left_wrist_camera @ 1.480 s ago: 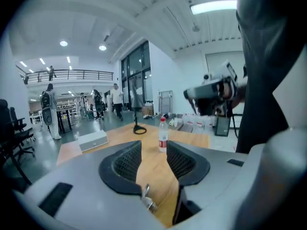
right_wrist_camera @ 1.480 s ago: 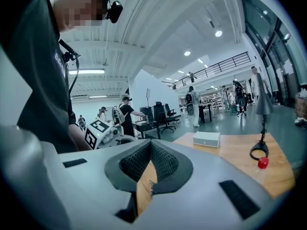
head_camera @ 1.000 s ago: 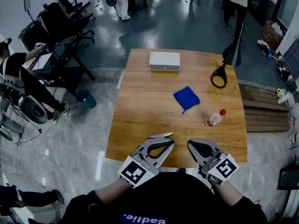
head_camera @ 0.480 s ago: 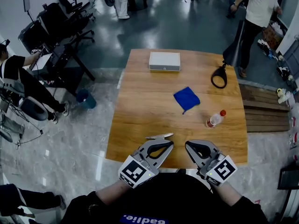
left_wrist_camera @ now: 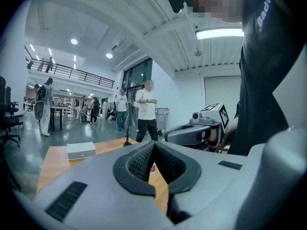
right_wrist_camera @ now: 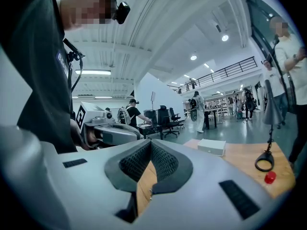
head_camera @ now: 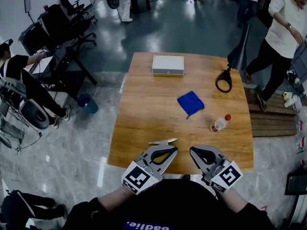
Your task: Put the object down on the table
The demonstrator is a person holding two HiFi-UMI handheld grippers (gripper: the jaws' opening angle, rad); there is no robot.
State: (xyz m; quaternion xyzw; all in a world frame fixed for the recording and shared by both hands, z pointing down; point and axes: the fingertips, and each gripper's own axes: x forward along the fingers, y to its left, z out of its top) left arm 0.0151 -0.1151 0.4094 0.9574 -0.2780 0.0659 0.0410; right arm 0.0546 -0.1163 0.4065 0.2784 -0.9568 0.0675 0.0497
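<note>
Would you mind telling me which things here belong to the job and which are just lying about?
Job: left gripper, right gripper, table, likely the slim silver object.
Lying about: white box, blue cloth, bottle, black loop.

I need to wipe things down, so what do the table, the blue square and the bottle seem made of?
The table looks wooden, satin: grain and plank lines show. The blue square is likely soft matte cloth: rumpled, uneven edges. The bottle seems clear plastic: see-through body, red cap.
</note>
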